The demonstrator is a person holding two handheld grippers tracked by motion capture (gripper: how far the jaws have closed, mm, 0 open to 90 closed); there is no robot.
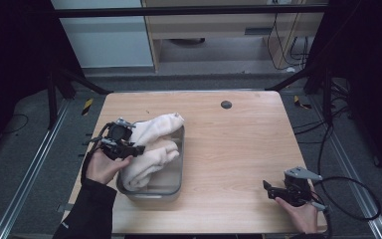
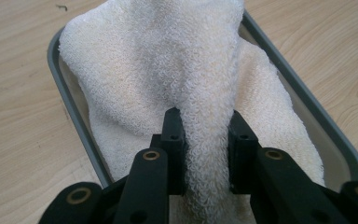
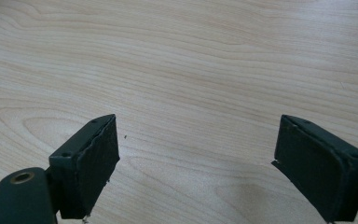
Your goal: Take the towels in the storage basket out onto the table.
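The left hand-held gripper [image 2: 204, 135] pinched a ridge of the cream terry towel [image 2: 177, 70], lying toward 12 o'clock in the grey rectangular tray [image 2: 70, 126]. The right hand-held gripper [image 3: 196, 158] gaped wide over bare desk [image 3: 191, 56].

Even overhead light, soft shadows, dark surroundings, slight blur.

Right of the grey tray [image 1: 176, 164] the tabletop [image 1: 238, 149] lies bare and passable. The tray's rim and the cream towel [image 1: 154, 149] heaped over it block its left half.
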